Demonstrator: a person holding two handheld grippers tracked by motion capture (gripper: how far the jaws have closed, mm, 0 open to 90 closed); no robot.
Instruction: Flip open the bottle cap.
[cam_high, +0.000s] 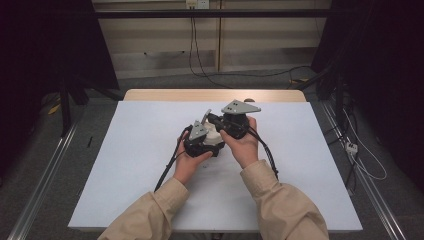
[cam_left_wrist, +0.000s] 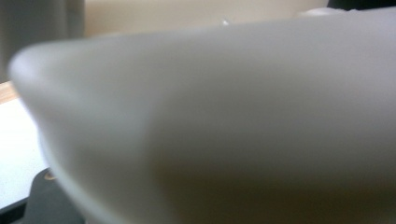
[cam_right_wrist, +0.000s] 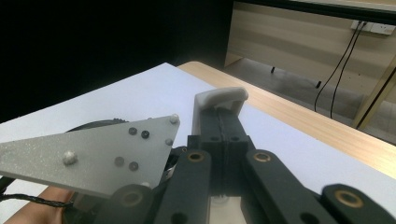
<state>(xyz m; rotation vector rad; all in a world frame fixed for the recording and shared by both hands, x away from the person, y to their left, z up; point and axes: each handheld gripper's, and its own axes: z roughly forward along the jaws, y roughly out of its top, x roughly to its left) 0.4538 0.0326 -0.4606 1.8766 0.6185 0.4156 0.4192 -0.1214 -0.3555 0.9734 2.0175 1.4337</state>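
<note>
White object: a pale, smooth, rounded piece (cam_high: 214, 134) sits between the two hand-held grippers near the middle of the surface; in the left gripper view it is blurred and very close (cam_left_wrist: 224, 126), so what it is cannot be told.
Left hand-held gripper (cam_high: 202, 137): clenched, pressed right against the white object; whether its jaws pinch the object cannot be told.
Right hand-held gripper (cam_high: 232, 122): clenched, its two black jaws meeting flat (cam_right_wrist: 223, 135) with nothing seen between them; a white cap (cam_right_wrist: 219, 99) sits at their tip.
Grey plate (cam_right_wrist: 88, 156): three-cornered, on the left hand-held gripper, just beside the right jaws.
Surface (cam_high: 140, 150): white sheet over a wooden top.
Sleeves (cam_high: 280, 205): beige, entering from the bottom edge.
</note>
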